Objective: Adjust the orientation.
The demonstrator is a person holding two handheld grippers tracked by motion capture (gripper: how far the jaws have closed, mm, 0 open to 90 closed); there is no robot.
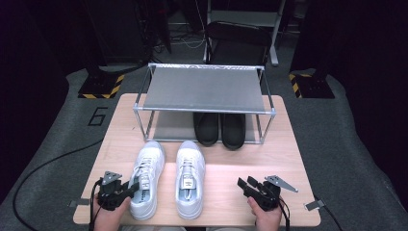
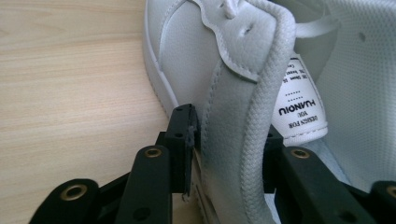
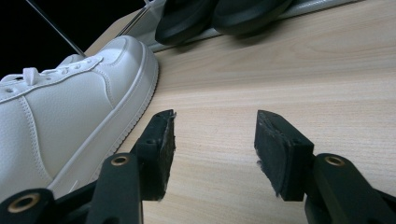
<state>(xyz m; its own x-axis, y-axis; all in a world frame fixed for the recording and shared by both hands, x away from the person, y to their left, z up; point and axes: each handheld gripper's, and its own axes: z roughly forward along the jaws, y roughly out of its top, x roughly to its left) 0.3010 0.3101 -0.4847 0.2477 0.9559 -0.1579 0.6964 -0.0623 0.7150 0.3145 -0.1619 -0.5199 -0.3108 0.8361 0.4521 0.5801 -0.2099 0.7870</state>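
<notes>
Two white sneakers stand side by side on the wooden table point(image 1: 274, 159), toes toward the rack. My left gripper point(image 1: 133, 186) is shut on the left sneaker point(image 1: 146, 178) at its heel end. In the left gripper view point(image 2: 229, 149) one jaw presses the outer side of that left sneaker point(image 2: 233, 88) and the other sits inside the padded collar. The right sneaker point(image 1: 189, 178) stands free. My right gripper point(image 1: 244, 184) rests open near the table's front right. In the right gripper view point(image 3: 215, 144) bare wood lies between its jaws and the right sneaker point(image 3: 70, 112) is just to their left.
A metal shoe rack point(image 1: 204, 89) with a grey top shelf stands at the back of the table. A pair of black shoes point(image 1: 219, 129) sits on its lower shelf, also seen in the right gripper view point(image 3: 219, 14). Bare wood lies to the right of the sneakers.
</notes>
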